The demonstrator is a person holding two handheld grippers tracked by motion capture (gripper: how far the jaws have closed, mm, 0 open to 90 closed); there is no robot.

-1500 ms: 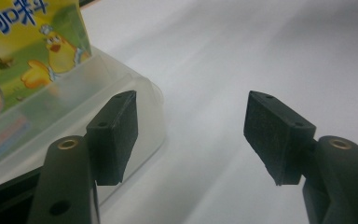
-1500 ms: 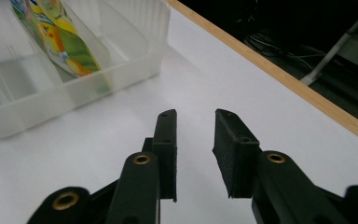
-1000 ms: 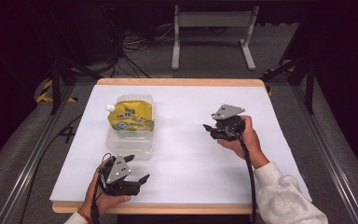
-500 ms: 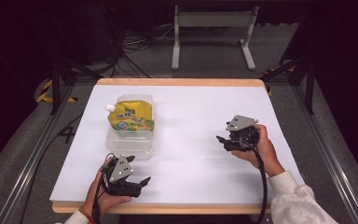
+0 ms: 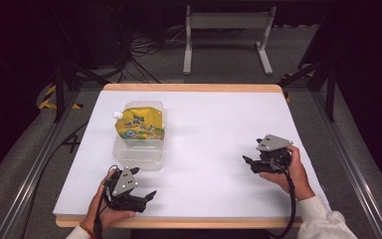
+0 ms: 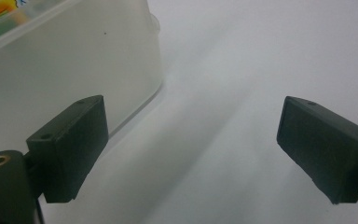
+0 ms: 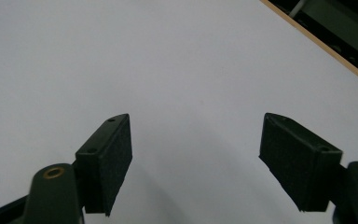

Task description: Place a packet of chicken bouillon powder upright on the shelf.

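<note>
A yellow spouted pouch (image 5: 140, 124) lies on top of a clear plastic container (image 5: 138, 154) on the left half of the white table (image 5: 219, 119). My left gripper (image 5: 146, 181) rests near the front edge just below the container, open, its jaws pointing right. In the left gripper view its jaws (image 6: 191, 154) stand wide with the container wall (image 6: 65, 60) close beside the left one. My right gripper (image 5: 248, 163) sits on the right side, far from the container, open over bare table (image 7: 196, 163). Both pairs of jaws have just been opening, with nothing between them.
The table's wooden rim (image 5: 189, 87) runs along the far edge and shows in the right gripper view (image 7: 317, 44). A grey metal stand (image 5: 226, 22) and cables (image 5: 149, 47) are on the floor behind. Metal rails (image 5: 35, 164) flank the table.
The right hand has carried its gripper to the right and toward the table's front edge, and its jaws stand wider. The left gripper has stayed in place.
</note>
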